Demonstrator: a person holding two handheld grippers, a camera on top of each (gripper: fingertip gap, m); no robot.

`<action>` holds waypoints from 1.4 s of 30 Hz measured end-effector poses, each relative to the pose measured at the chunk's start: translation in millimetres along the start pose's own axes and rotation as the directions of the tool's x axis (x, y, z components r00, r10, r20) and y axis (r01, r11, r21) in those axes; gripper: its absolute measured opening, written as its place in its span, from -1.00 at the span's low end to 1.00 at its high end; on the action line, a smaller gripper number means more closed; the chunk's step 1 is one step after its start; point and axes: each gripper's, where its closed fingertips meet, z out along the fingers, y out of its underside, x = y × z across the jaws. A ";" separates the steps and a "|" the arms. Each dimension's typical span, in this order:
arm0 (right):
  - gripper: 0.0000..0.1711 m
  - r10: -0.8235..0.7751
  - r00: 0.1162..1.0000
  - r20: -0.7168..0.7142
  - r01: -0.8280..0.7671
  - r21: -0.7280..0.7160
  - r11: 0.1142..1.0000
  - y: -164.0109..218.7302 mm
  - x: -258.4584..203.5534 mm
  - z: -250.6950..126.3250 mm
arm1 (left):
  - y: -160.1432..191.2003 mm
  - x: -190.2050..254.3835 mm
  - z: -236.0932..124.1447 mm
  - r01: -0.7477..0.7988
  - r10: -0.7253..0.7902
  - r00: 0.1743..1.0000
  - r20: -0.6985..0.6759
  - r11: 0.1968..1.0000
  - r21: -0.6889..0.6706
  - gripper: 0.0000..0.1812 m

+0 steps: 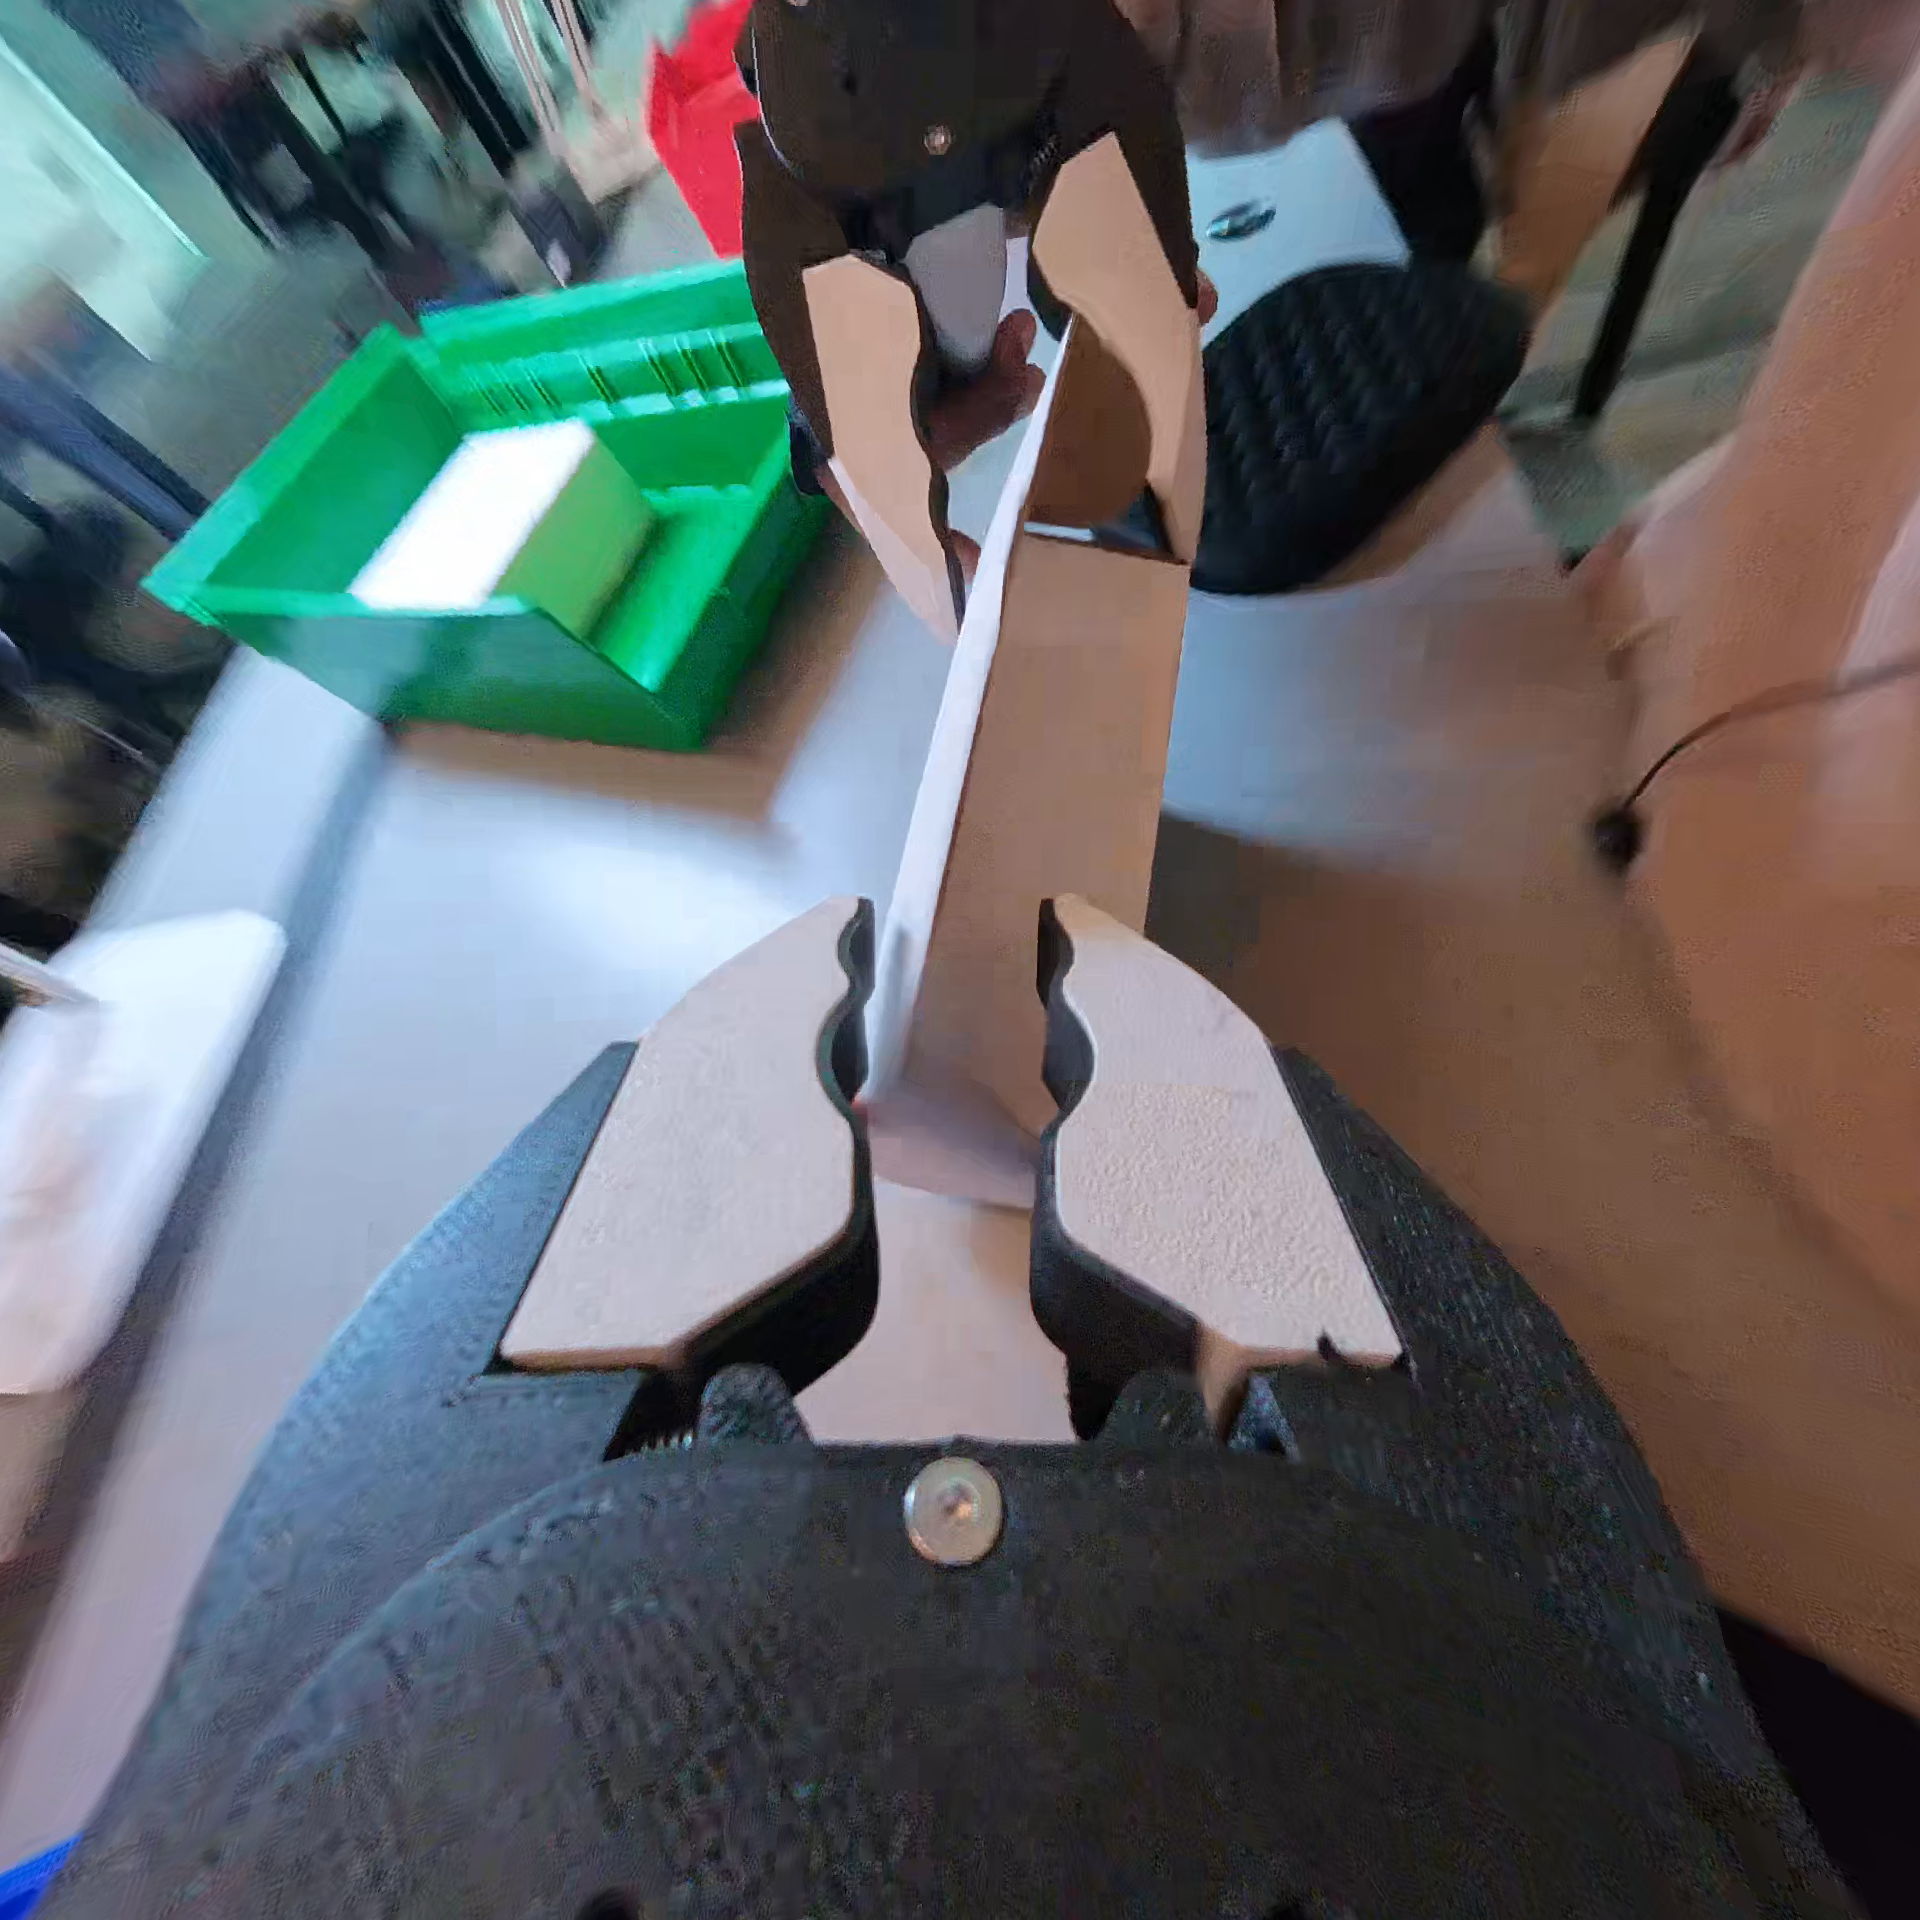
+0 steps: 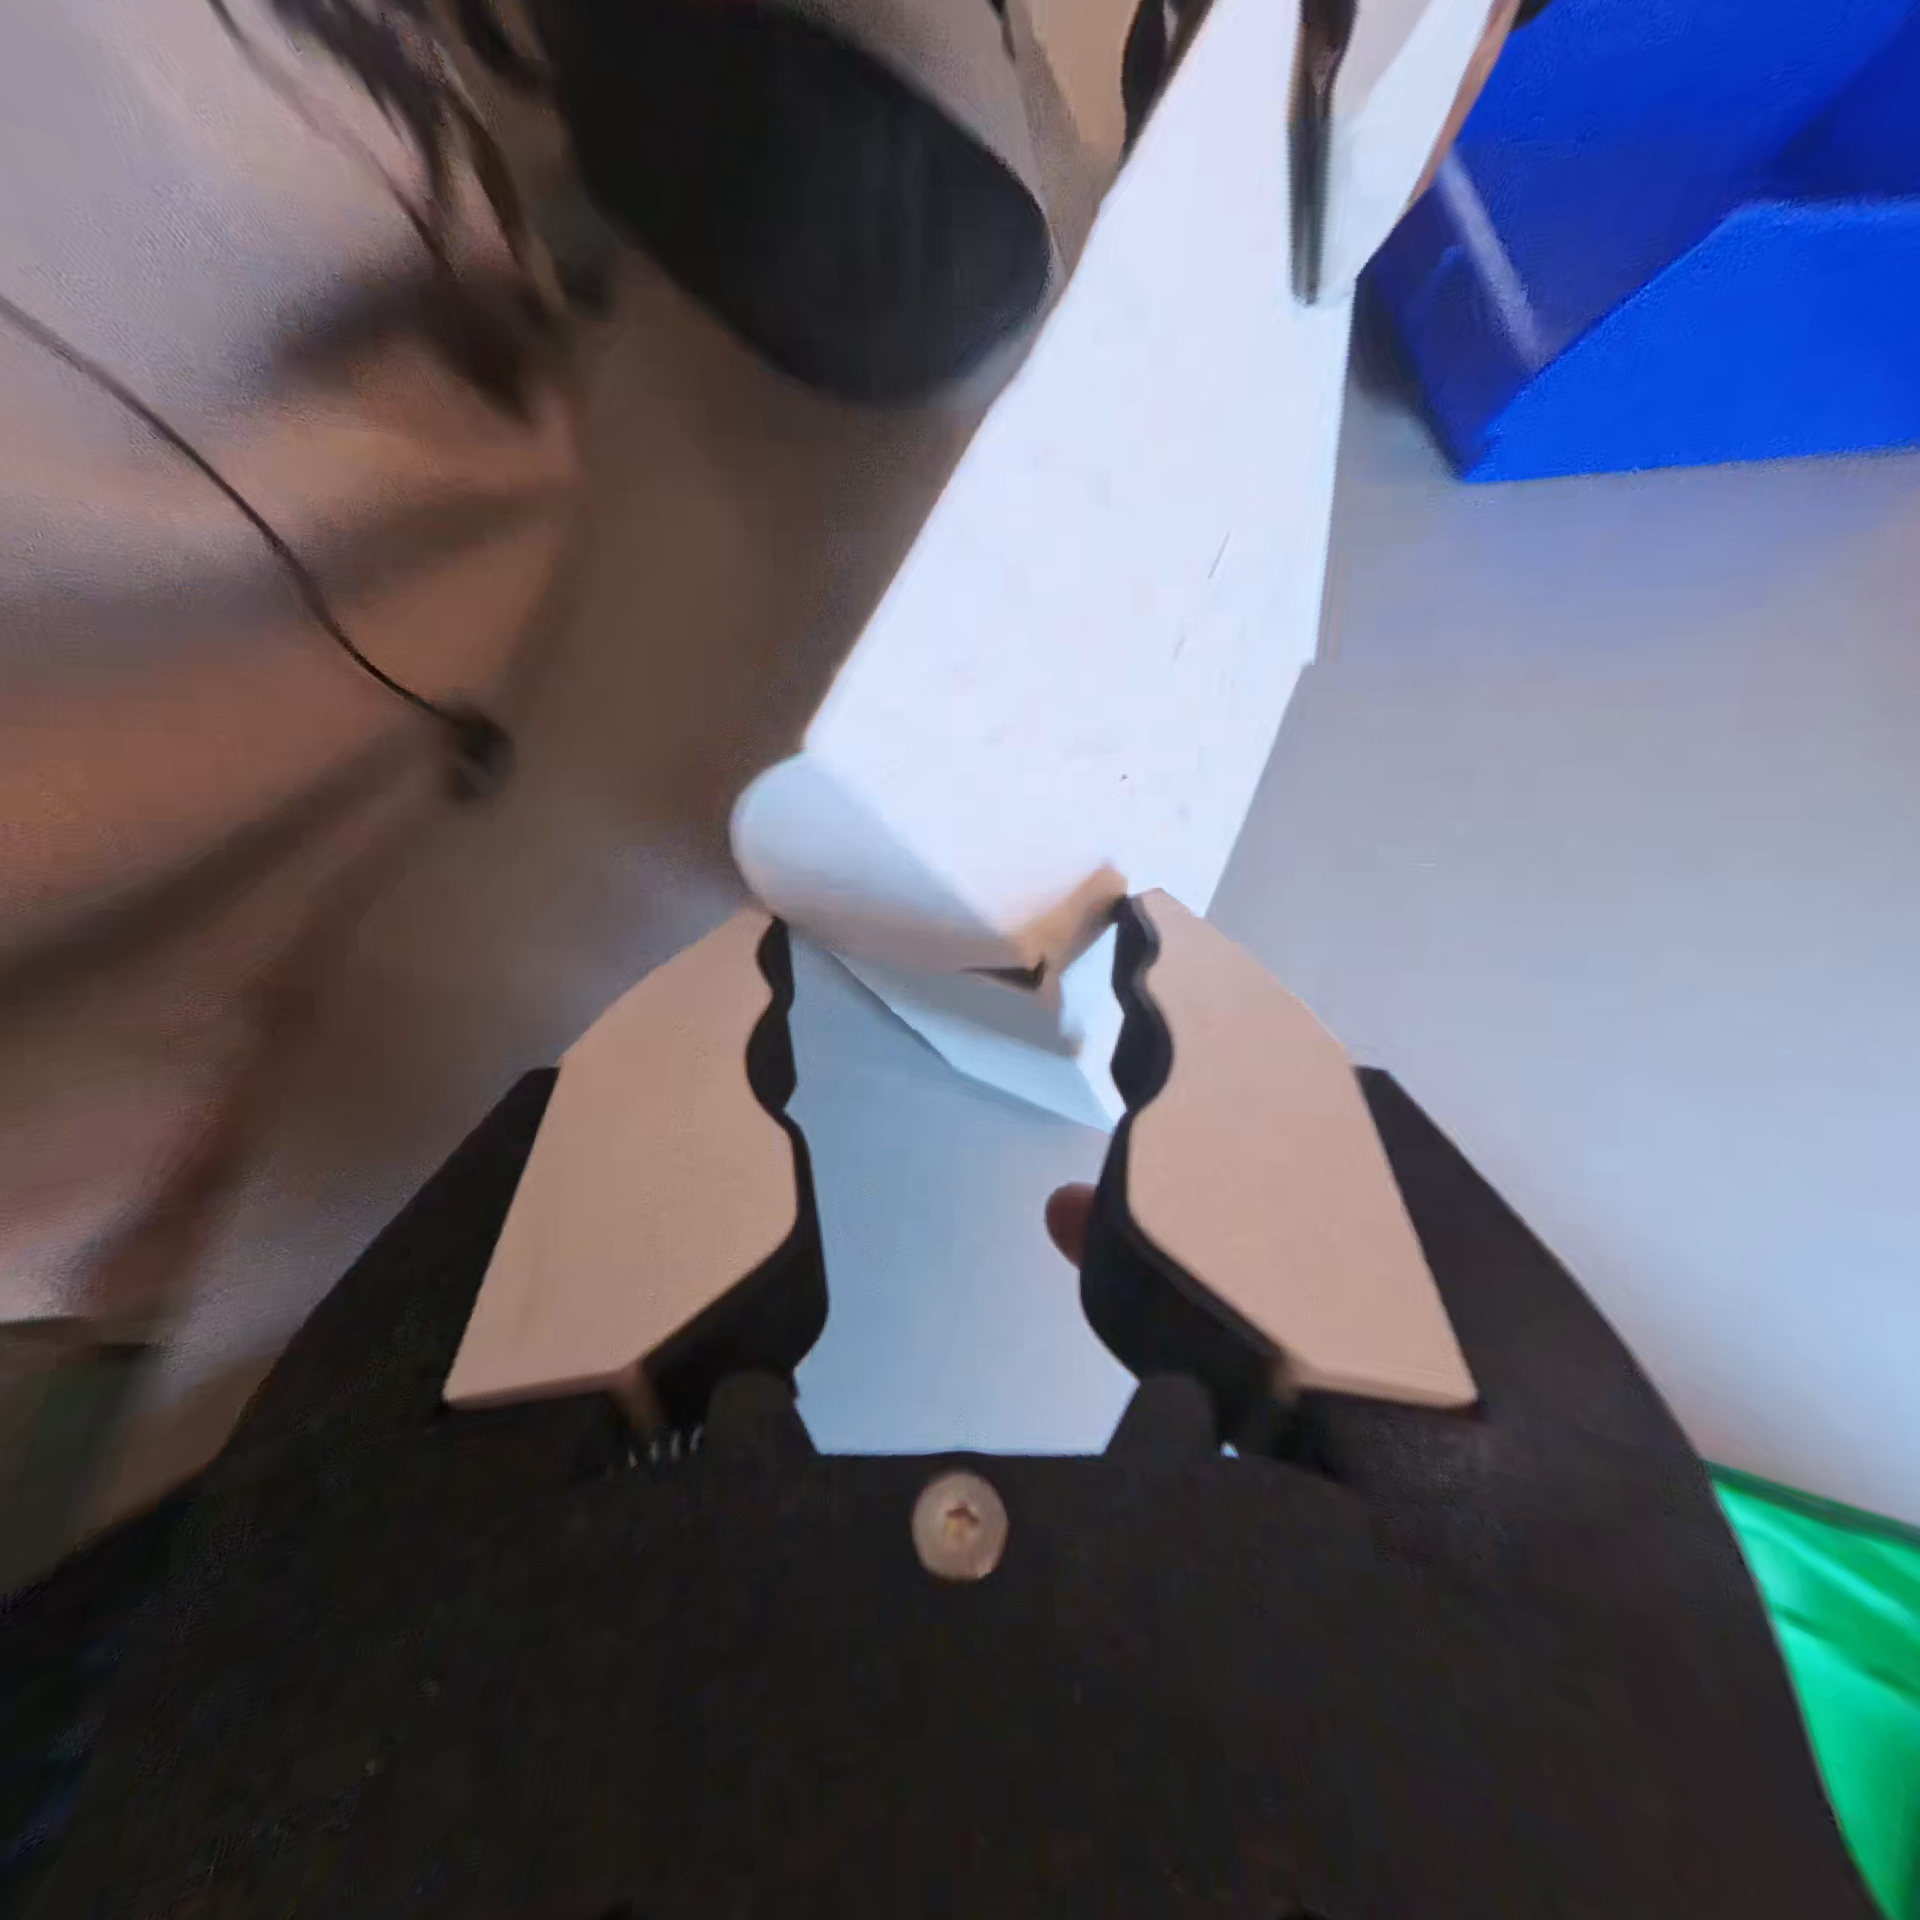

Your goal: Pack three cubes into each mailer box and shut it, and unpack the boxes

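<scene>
A mailer box (image 1: 1049,790), white outside and brown inside, is held in the air between my two grippers, seen nearly edge-on. My left gripper (image 1: 956,920) is shut on its near end, with the cardboard between the pads. My right gripper (image 1: 1055,577) clamps the far end. In the right wrist view the right gripper (image 2: 951,920) is shut on a corner of the white box (image 2: 1091,540), which runs up to the left gripper (image 2: 1309,135) at the top edge. No cubes show in either view.
A green bin (image 1: 312,592) with a white box (image 1: 468,520) in it stands at the back left of the white table (image 1: 468,935). A blue bin (image 2: 1662,312) stands beyond the box. A black chair (image 1: 1351,416) and a person's blurred arm (image 1: 1766,727) are on the right.
</scene>
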 end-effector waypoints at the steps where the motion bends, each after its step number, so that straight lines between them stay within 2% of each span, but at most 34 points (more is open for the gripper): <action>1: -0.38 0.110 0.991 0.080 -0.114 0.052 0.992 -4.2 2.3 -3.6 | -1.2 -4.1 2.6 0.093 -0.094 0.994 -0.048 0.996 -0.014 -0.63; 3: -0.41 0.262 0.938 0.227 -0.292 0.112 0.950 0.1 8.4 -4.7 | 6.9 -7.4 13.2 0.202 -0.206 0.972 -0.117 0.978 -0.048 -0.67; 4: -0.42 0.317 0.914 0.251 -0.357 0.128 0.925 6.0 15.5 -1.8 | 12.6 -9.4 18.8 0.220 -0.226 0.967 -0.118 0.974 -0.060 -0.65; 7: -0.39 0.354 0.887 0.297 -0.422 0.212 0.881 10.7 20.6 -1.6 | 9.2 -11.8 16.7 0.252 -0.248 0.961 -0.123 0.968 0.016 -0.62; 10: -0.39 0.326 0.905 0.272 -0.398 0.278 0.874 6.0 21.2 -10.2 | 12.4 -7.3 10.9 0.242 -0.235 0.962 -0.136 0.970 0.036 -0.49; 13: -0.35 0.290 0.922 0.255 -0.362 0.307 0.880 -1.1 18.2 -22.9 | 5.6 -0.2 -5.6 0.261 -0.234 0.950 -0.207 0.959 0.110 -0.40; 18: -0.35 0.212 0.953 0.216 -0.274 0.321 0.907 -9.0 11.2 -39.0 | 15.0 11.9 -37.3 0.239 -0.172 0.931 -0.321 0.954 0.180 -0.43; 20: -0.37 0.174 0.968 0.182 -0.223 0.302 0.927 -10.2 11.8 -41.1 | 23.5 5.2 -43.2 0.229 -0.163 0.934 -0.317 0.956 0.182 -0.47; 23: -0.42 0.123 0.980 0.158 -0.160 0.252 0.954 -11.8 18.1 -39.8 | 30.8 -3.4 -41.0 0.210 -0.146 0.928 -0.342 0.965 0.157 -0.50; 26: -0.47 0.084 0.978 0.192 -0.123 0.207 0.971 -15.3 17.3 -33.8 | 28.2 4.8 -30.1 0.170 -0.110 0.908 -0.404 0.978 0.117 -0.53; 29: -0.51 0.053 0.974 0.219 -0.090 0.163 0.983 -15.6 11.9 -25.3 | 19.3 15.1 -23.7 0.138 -0.068 0.899 -0.433 0.982 0.132 -0.58; 34: -0.57 0.062 0.963 0.262 -0.107 0.160 0.981 -20.8 10.4 -22.3 | 14.3 20.2 -19.4 0.131 -0.058 0.896 -0.441 0.982 0.137 -0.61; 42: -0.53 0.117 0.955 0.271 -0.157 0.132 0.979 -5.4 19.8 -52.0 | 15.6 18.8 -21.7 0.145 -0.072 0.906 -0.417 0.978 0.148 -0.60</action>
